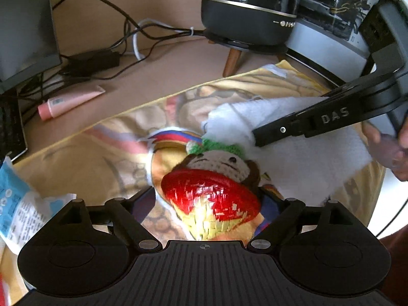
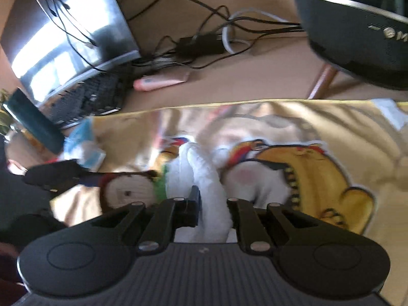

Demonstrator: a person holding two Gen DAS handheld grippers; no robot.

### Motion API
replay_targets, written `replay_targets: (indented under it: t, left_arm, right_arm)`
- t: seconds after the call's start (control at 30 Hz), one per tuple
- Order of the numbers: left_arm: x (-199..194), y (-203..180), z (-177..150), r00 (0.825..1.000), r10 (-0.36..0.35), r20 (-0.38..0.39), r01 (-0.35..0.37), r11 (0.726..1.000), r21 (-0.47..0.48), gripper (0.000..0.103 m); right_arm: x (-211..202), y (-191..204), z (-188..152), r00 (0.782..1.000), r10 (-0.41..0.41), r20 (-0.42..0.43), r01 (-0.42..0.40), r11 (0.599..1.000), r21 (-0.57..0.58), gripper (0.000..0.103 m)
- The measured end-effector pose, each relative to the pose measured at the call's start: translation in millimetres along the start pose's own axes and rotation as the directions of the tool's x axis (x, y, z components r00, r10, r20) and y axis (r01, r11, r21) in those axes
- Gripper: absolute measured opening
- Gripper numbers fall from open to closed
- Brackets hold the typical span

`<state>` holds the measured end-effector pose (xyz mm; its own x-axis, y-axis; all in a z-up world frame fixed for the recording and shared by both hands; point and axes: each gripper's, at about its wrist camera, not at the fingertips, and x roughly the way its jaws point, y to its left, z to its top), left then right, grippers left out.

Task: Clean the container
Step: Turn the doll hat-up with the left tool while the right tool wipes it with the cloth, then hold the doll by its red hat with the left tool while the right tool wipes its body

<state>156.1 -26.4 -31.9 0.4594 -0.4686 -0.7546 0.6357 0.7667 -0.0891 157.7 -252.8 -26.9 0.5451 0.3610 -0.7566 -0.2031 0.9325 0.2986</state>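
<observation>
Two grippers work here: the left gripper [image 1: 207,199] is closed on the red foil container [image 1: 211,201] (crochet monkey [image 1: 224,163] on top), probably light and dentable; the right gripper [image 2: 213,204] pinches a soft white tissue [image 2: 204,170] just beside it.

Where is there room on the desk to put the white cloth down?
The yellow mat is bare at its far right, beside the cartoon print. The brown desk is bare between the pink tube and the wooden leg. It's crowded by the cables and keyboard, and around the knitted toy with its red container.
</observation>
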Motion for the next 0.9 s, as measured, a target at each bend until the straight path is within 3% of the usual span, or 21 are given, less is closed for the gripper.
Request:
replay_targets:
  t: [0.13,0.23,0.27,0.33,0.4,0.47,0.53,0.67,0.77,0.9]
  left_arm:
    - [-7.2,6.2,0.8,0.998,-0.054,0.01,0.055,0.997,-0.051,0.093]
    - [-11.9,6.0,1.9,0.998,-0.06,0.018,0.061,0.996,-0.071,0.093]
    - [-12.5,6.3,2.7,0.998,-0.062,0.018,0.063,0.995,-0.078,0.093]
    - [-11.1,7.3,3.8,0.998,-0.065,0.009,0.066,0.994,-0.092,0.093]
    - [-8.1,8.6,3.7,0.998,-0.07,-0.003,0.069,0.992,-0.107,0.093]
    - [-5.0,10.4,2.7,0.996,-0.087,-0.018,0.084,0.988,-0.133,0.093]
    - [-3.8,12.8,2.0,0.995,-0.098,-0.025,0.093,0.982,-0.162,0.093]
    - [-6.3,20.8,1.3,0.994,-0.102,-0.032,0.093,0.971,-0.222,0.094]
    - [-5.0,32.3,1.1,0.991,-0.124,-0.051,0.103,0.945,-0.31,0.094]
    - [2.7,46.5,1.3,0.977,-0.197,-0.087,0.137,0.879,-0.456,0.094]
  right_arm:
    - [1.9,-3.6,4.9,0.993,-0.112,0.025,0.113,0.993,-0.045,0.012]
    - [-3.9,-4.7,13.0,0.995,-0.091,0.043,0.093,0.995,-0.032,0.012]
    - [-6.6,-4.1,16.6,0.998,-0.044,0.054,0.044,0.999,-0.009,0.012]
    - [-14.8,-2.2,24.8,0.988,0.134,0.076,-0.138,0.989,0.056,0.012]
    - [-17.7,3.9,31.2,0.949,0.301,0.094,-0.311,0.944,0.109,0.012]
    - [-12.7,16.0,33.6,0.924,0.374,0.085,-0.381,0.92,0.096,0.012]
    - [-4.8,28.6,30.8,0.944,0.327,0.05,-0.328,0.944,0.03,0.012]
    - [6.8,28.3,17.9,0.989,0.149,0.011,-0.148,0.987,-0.058,0.012]
    - [4.2,14.2,9.4,0.996,0.09,0.014,-0.089,0.995,-0.047,0.012]
    - [-2.7,0.6,2.1,1.0,0.018,0.021,-0.017,0.999,-0.051,0.012]
